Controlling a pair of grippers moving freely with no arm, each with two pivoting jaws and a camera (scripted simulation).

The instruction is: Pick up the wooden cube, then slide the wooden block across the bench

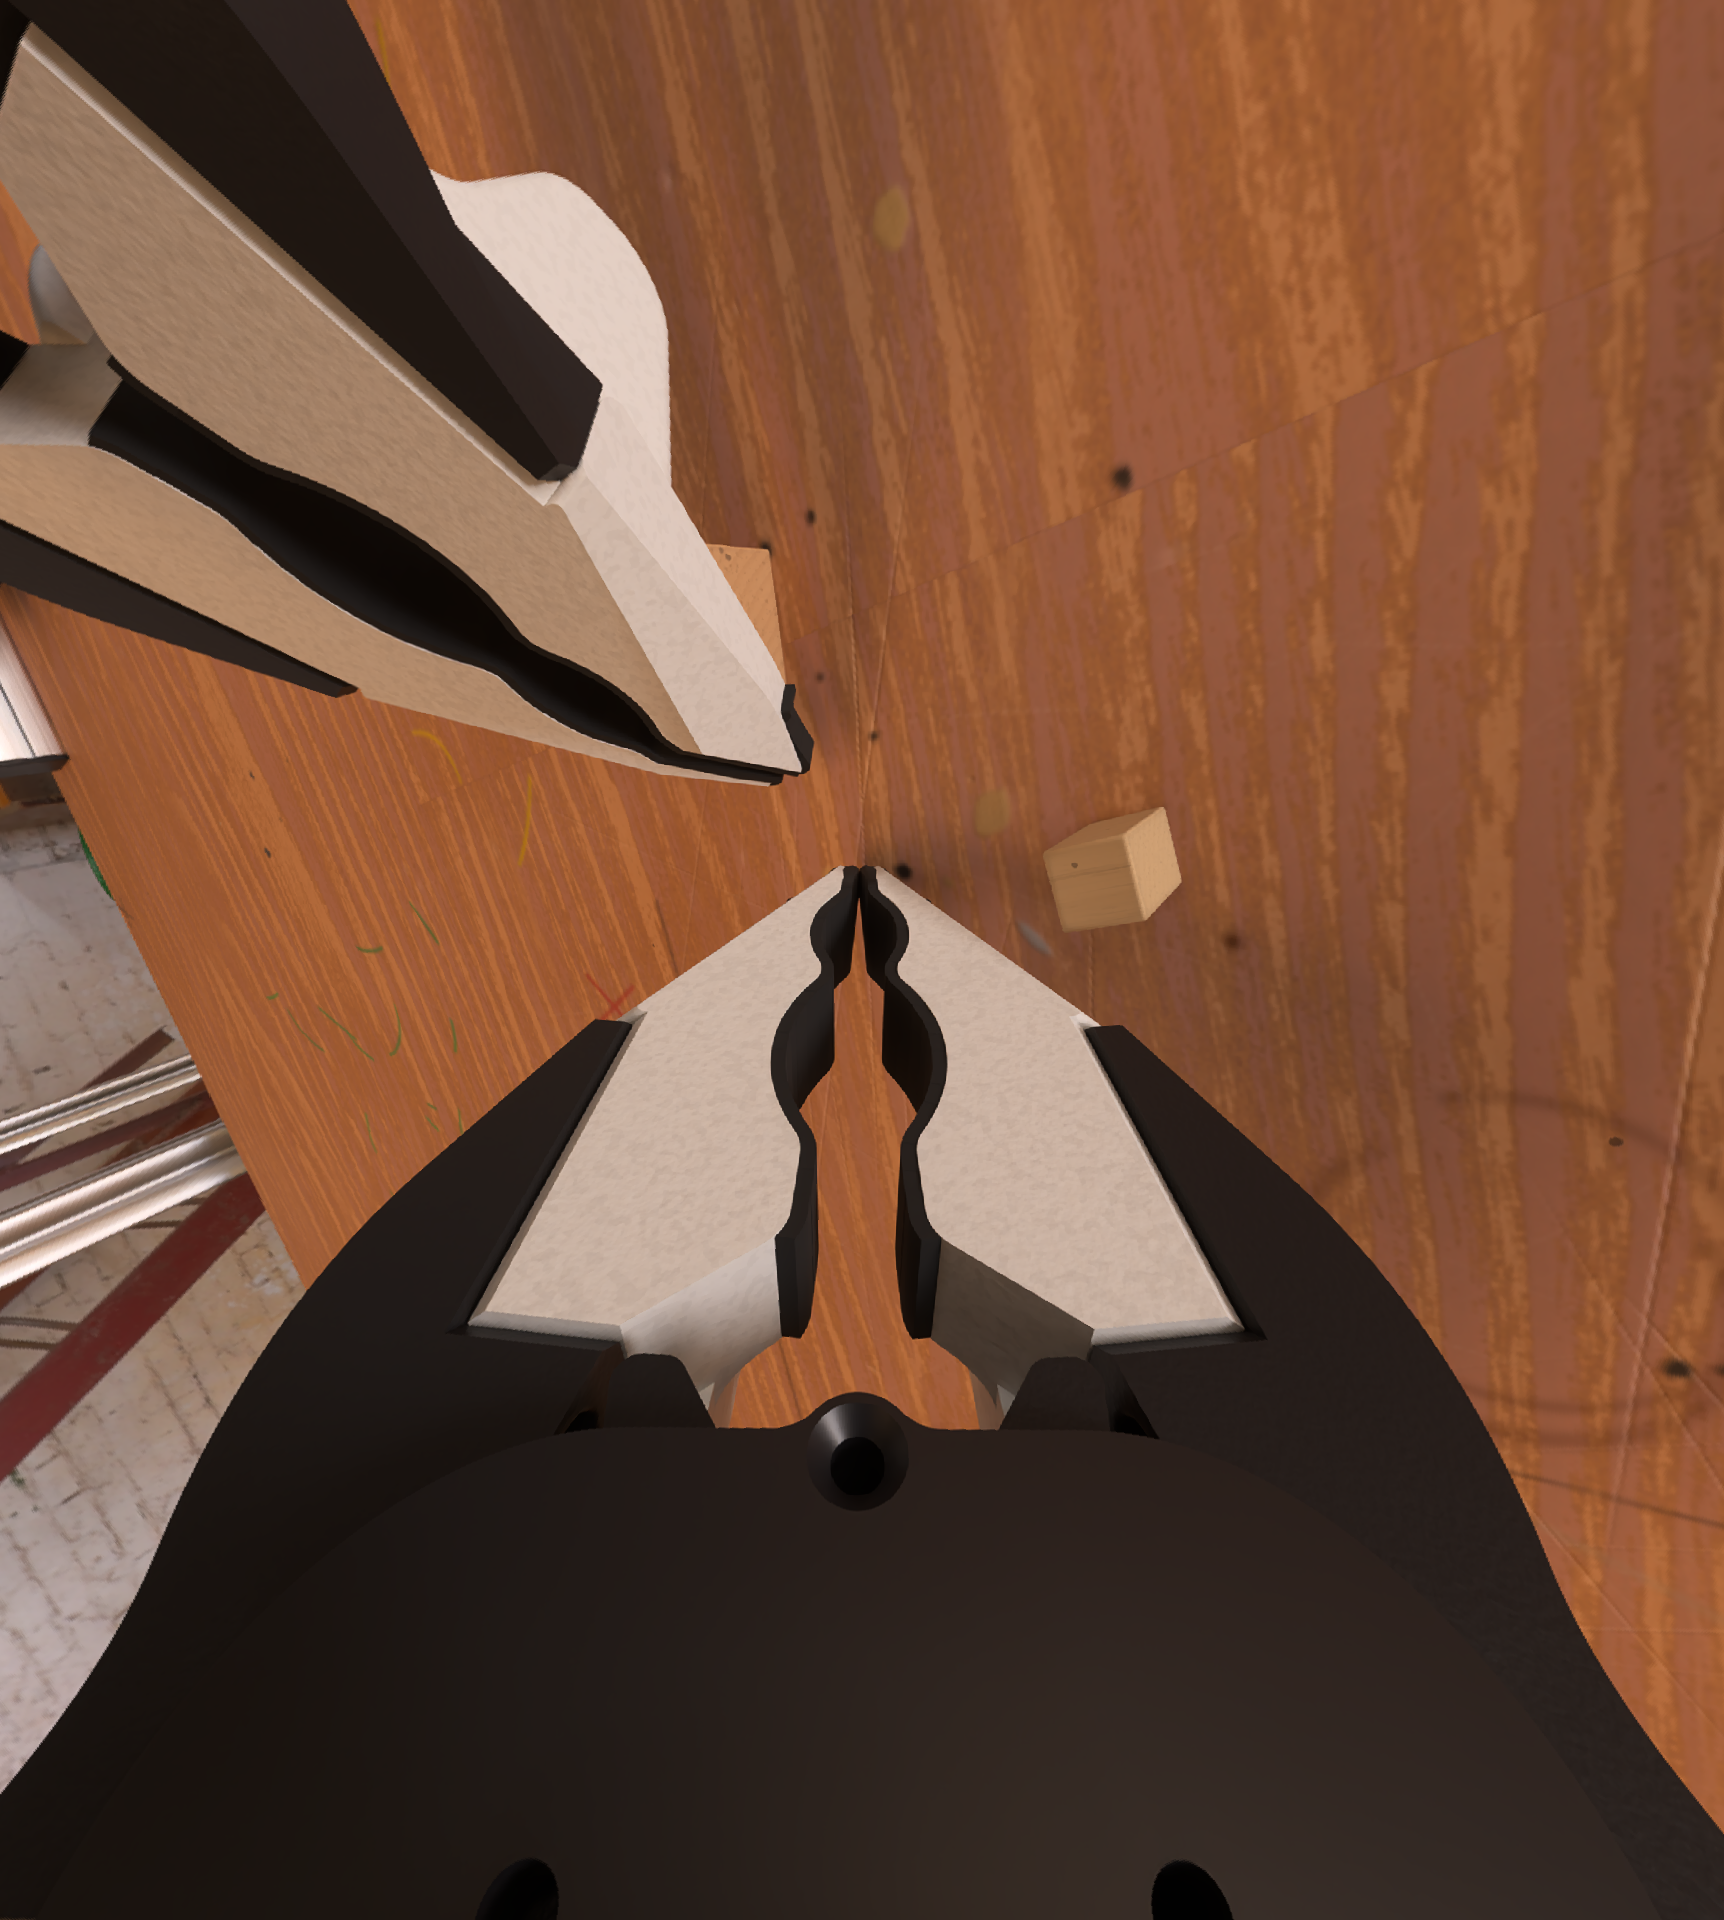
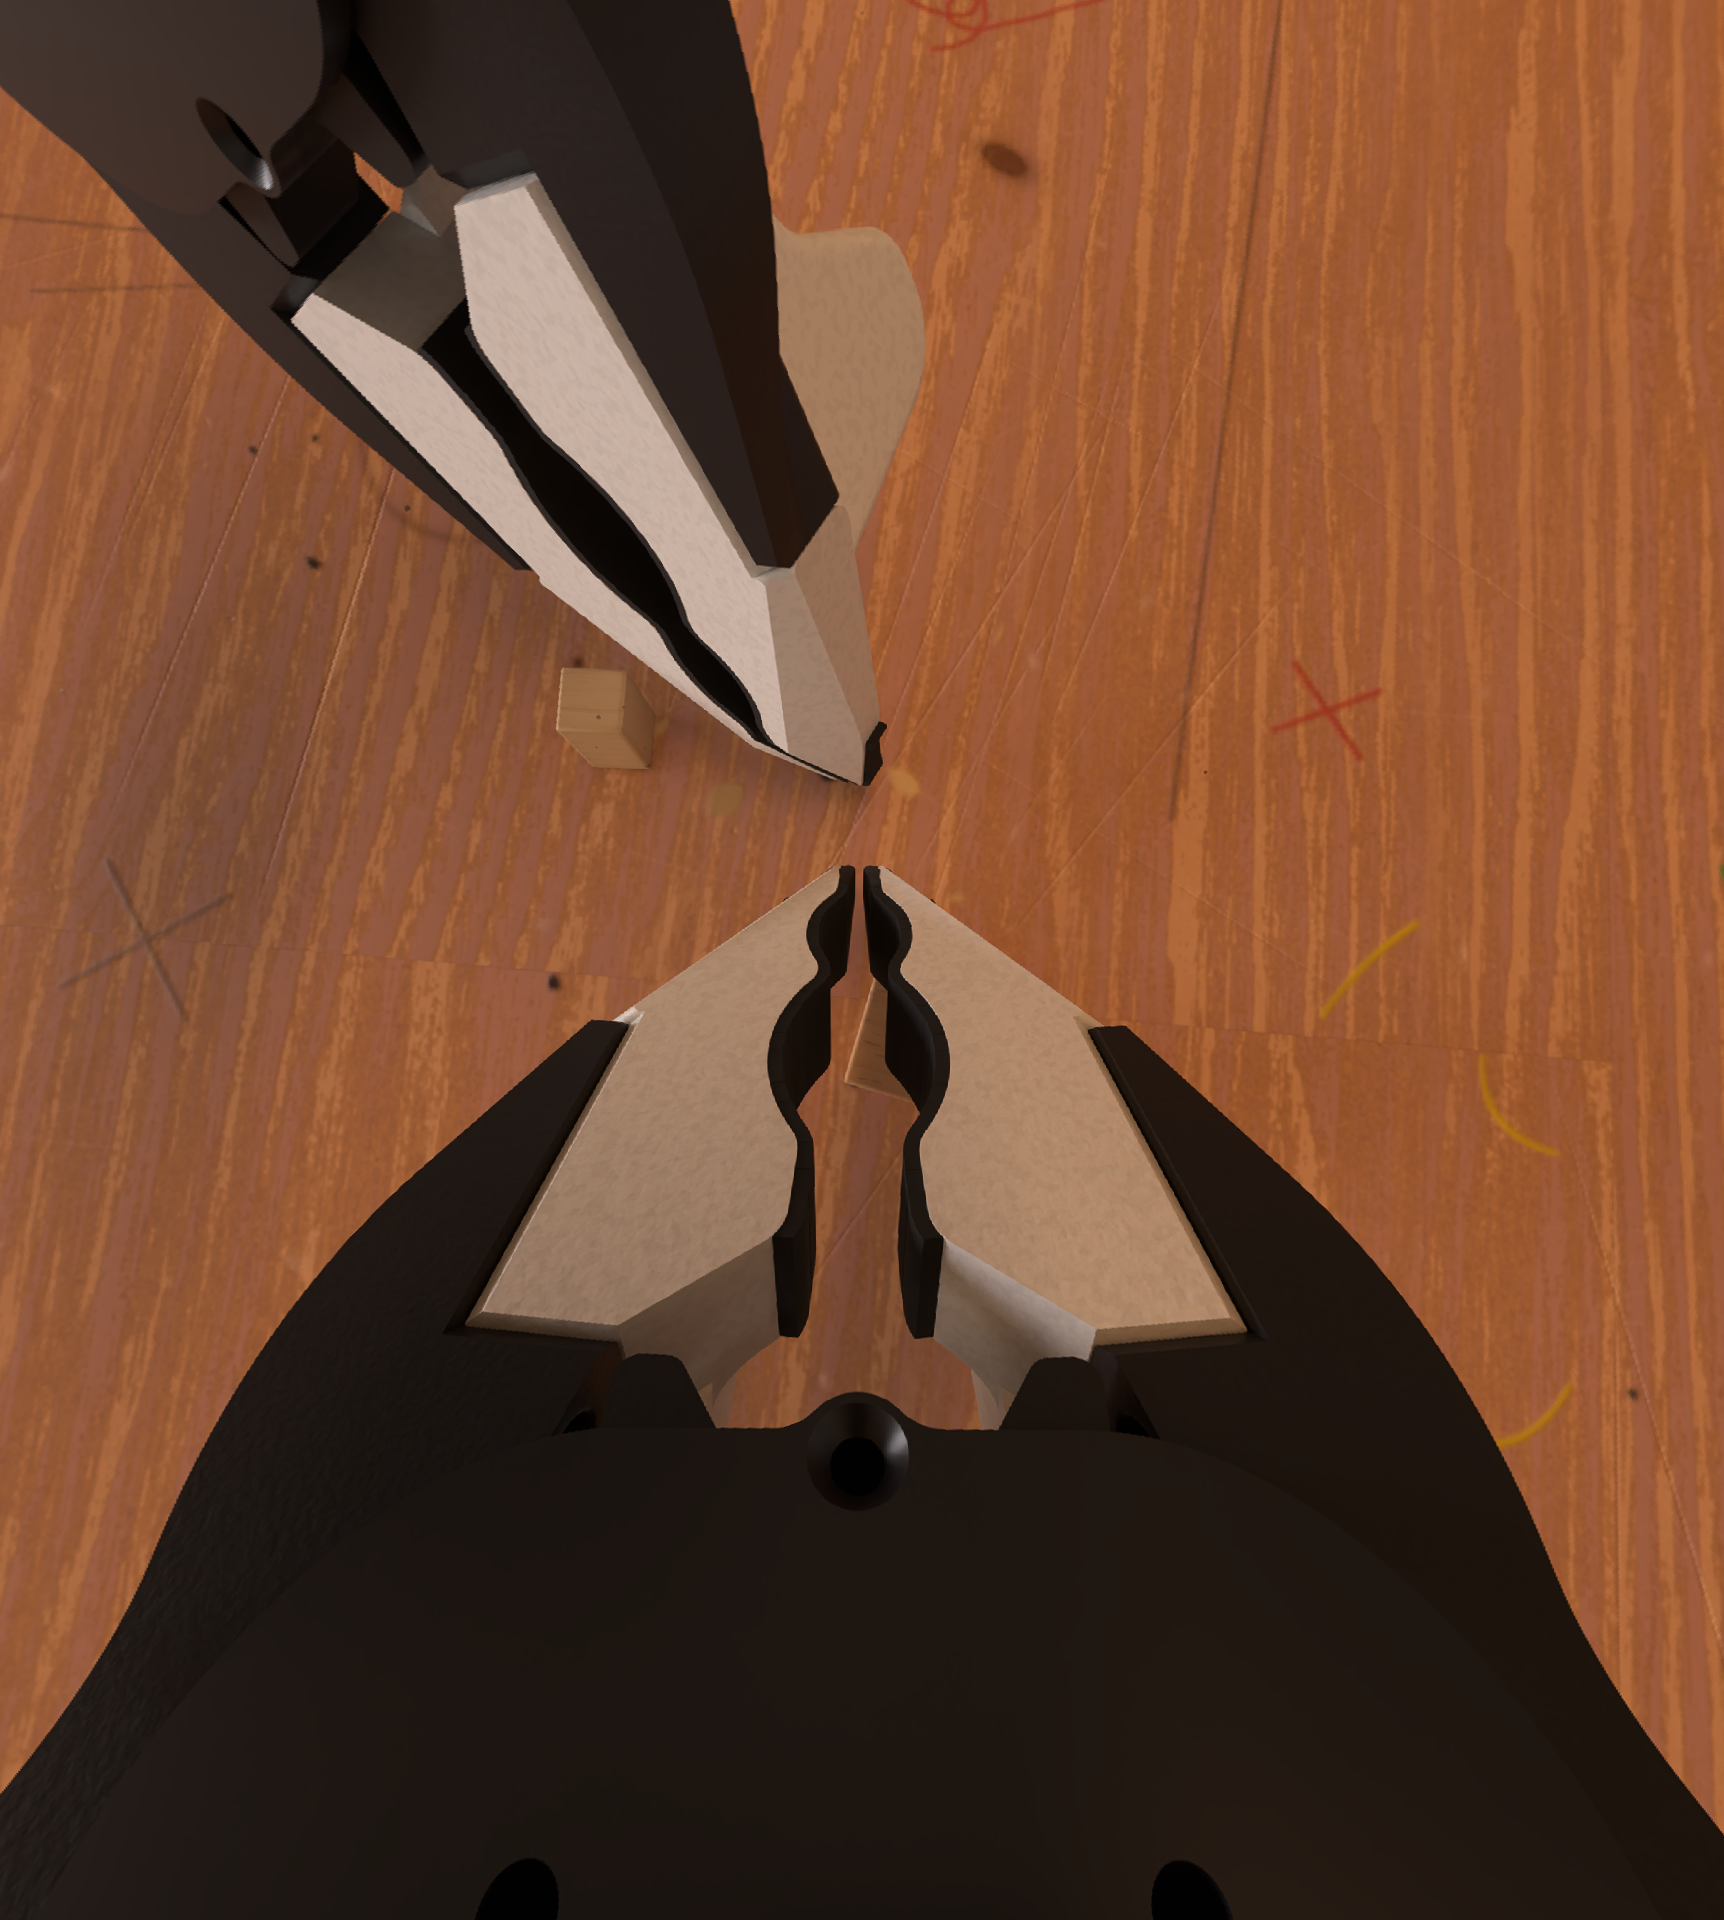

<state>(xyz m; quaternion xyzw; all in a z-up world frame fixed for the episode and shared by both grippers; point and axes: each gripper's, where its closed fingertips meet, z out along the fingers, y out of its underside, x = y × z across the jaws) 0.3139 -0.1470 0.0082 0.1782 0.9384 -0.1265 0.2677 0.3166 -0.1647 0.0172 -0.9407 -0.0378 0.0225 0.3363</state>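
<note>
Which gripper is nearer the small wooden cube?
Left. The left gripper tips sit just beside the wooden cube; the right gripper hangs farther off, over the partly hidden wooden block.

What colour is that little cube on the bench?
Pale tan wood, the cube shows best in the left wrist view.

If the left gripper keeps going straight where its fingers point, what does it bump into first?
Most likely the bare bench. The left gripper is shut and points down at the wood, with nothing between. The wooden cube sits off to one side, and the right gripper is just beyond the tips, though depth is hard to judge.
</note>
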